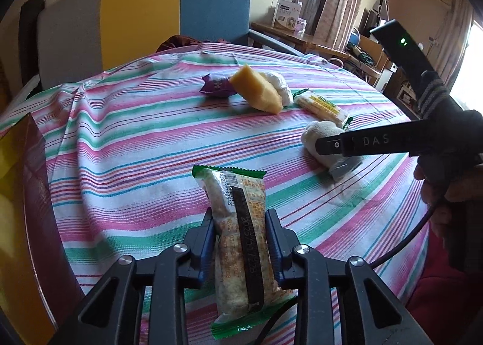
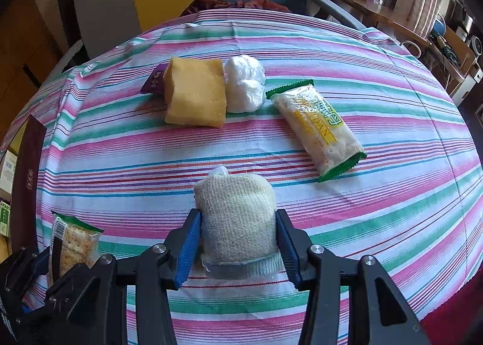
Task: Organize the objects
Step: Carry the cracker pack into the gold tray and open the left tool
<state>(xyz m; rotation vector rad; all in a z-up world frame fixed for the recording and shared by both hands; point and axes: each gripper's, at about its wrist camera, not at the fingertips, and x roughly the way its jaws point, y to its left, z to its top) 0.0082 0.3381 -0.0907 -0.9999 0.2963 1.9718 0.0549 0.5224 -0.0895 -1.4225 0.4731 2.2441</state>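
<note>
Left fingers [image 1: 241,242] clamped on a green-edged cracker packet [image 1: 238,242], held over the near desk edge. Right fingers [image 2: 238,242] squeezing a rolled cream sock [image 2: 238,221] resting on the striped tablecloth [image 2: 392,194]. Beyond, a yellow sponge [image 2: 196,94] touching a white plastic bundle [image 2: 244,87], purple wrapper [image 2: 155,81] behind, second cracker packet [image 2: 317,131] lying right.

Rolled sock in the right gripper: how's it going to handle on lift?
The rolled sock looks knitted and plump, so probably soft and light; it likely squashes under the right gripper pads rather than slipping. Its textured weave should grip well. The loose cuff end may sag or unroll a little.
</note>
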